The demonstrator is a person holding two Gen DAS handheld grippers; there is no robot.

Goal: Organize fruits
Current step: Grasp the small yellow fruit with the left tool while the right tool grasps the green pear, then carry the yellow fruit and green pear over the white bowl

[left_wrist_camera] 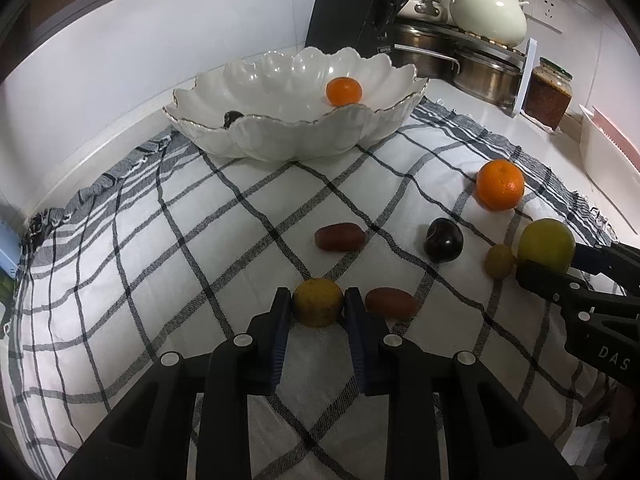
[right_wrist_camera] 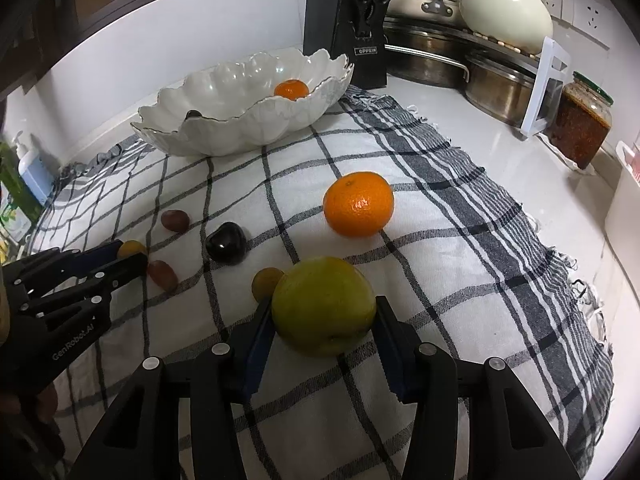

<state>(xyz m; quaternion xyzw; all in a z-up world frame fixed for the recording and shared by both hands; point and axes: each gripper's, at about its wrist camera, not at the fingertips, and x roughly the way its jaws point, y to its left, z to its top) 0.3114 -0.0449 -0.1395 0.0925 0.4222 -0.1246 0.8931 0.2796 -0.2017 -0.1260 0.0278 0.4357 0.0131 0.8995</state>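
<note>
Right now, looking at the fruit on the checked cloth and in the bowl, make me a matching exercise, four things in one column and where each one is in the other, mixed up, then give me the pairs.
Things
1. small yellow fruit
2. big green fruit
3. small orange
4. large orange

Places
A. inside the white scalloped bowl
B. between the fingers of the right gripper
C. lying free on the checked cloth, no gripper at it
D. between the fingers of the left gripper

Pairs: 1-D, 2-B, 3-A, 4-C
</note>
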